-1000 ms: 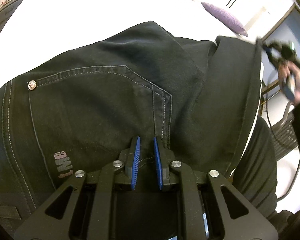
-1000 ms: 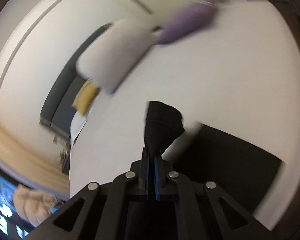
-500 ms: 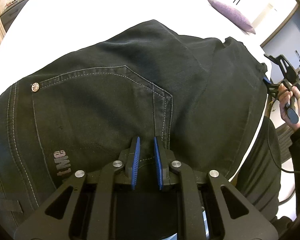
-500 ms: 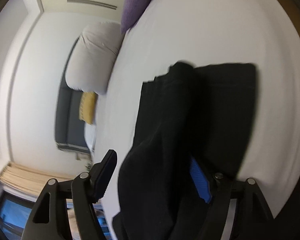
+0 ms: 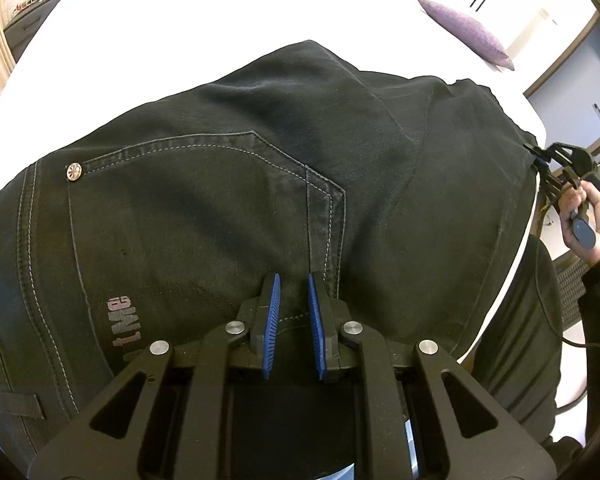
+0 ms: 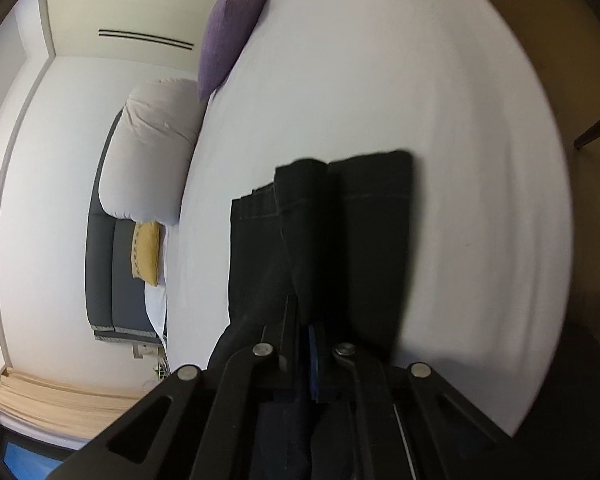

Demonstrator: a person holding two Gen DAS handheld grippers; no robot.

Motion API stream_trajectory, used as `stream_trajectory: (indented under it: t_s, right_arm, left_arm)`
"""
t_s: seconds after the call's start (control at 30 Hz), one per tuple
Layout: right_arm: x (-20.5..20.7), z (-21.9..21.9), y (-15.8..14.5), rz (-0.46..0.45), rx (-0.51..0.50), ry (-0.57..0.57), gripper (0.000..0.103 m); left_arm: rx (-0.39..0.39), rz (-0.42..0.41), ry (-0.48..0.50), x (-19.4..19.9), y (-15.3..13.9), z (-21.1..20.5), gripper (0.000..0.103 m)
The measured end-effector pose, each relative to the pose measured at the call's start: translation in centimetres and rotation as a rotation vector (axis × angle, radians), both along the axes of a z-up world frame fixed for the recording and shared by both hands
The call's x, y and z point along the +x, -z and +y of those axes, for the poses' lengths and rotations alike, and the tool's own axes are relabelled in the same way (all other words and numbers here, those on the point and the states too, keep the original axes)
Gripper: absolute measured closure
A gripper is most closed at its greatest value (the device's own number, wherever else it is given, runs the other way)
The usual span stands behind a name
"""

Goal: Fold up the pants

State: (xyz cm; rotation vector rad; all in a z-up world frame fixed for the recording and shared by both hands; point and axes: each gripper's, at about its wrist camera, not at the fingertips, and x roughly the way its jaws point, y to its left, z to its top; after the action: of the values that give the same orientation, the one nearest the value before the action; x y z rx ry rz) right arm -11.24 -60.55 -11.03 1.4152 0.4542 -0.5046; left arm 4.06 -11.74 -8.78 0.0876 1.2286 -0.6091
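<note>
While your left tool sits low over the seat of the black pants, its blue pads stand narrow with dark denim showing between them near the back pocket seam, so you appear to be pinning that end so it cannot slide as the other end is handled; whether the pads truly pinch cloth or only rest on it cannot be told. Your right tool has its jaws drawn together on a ridge of the same fabric, at the edge nearest the side of the bed, and this grip looks meant to carry or straighten the legs for the next fold. From the right wrist view the leg ends lie stacked ahead of that tool, hems roughly level, which suggests the lengthwise fold is done and the crosswise fold remains. Beyond the garment the white sheet is bare, giving you room to lay the cloth over. Further off, a purple cushion and a large pale pillow lie at the head of the bed, well apart from the pants. A yellow cushion leans on a dark sofa past the bed. Nothing stands in your path; the only hazard is thick denim bunching at the grip.
</note>
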Motion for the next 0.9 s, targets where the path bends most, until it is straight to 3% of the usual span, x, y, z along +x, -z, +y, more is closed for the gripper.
stream_trajectory:
  t_s: [0.27, 0.37, 0.47, 0.63, 0.7, 0.77, 0.9]
  right_arm:
    - [-2.8, -0.4, -0.5, -0.030, 0.005, 0.068, 0.099]
    - [-4.0, -0.9, 0.8, -0.018, 0.044, 0.083, 0.099]
    - [-4.7, -1.3, 2.2, -0.062, 0.092, 0.079, 0.100]
    - [-4.6, -2.5, 1.2, -0.110, 0.055, 0.089, 0.076]
    - [-4.4, -3.4, 1.1, -0.110, 0.046, 0.099, 0.076]
    - [-4.4, -4.0, 1.3, -0.089, 0.050, 0.100, 0.098]
    - [-4.7, -4.3, 1.4, -0.048, 0.027, 0.087, 0.099]
  left_arm:
    - [0.006, 0.001, 0.000, 0.0, -0.1, 0.0, 0.089]
    - [0.000, 0.001, 0.001, 0.0, -0.1, 0.1, 0.089]
    - [-0.006, 0.002, 0.000, 0.0, 0.0, 0.3, 0.089]
    - [-0.008, -0.002, -0.002, -0.1, 0.0, 0.6, 0.089]
    - [-0.010, -0.002, -0.003, -0.1, 0.0, 0.6, 0.089]
    - [-0.009, -0.002, -0.003, -0.1, -0.1, 0.6, 0.089]
    - [-0.012, -0.003, -0.001, -0.2, -0.2, 0.7, 0.089]
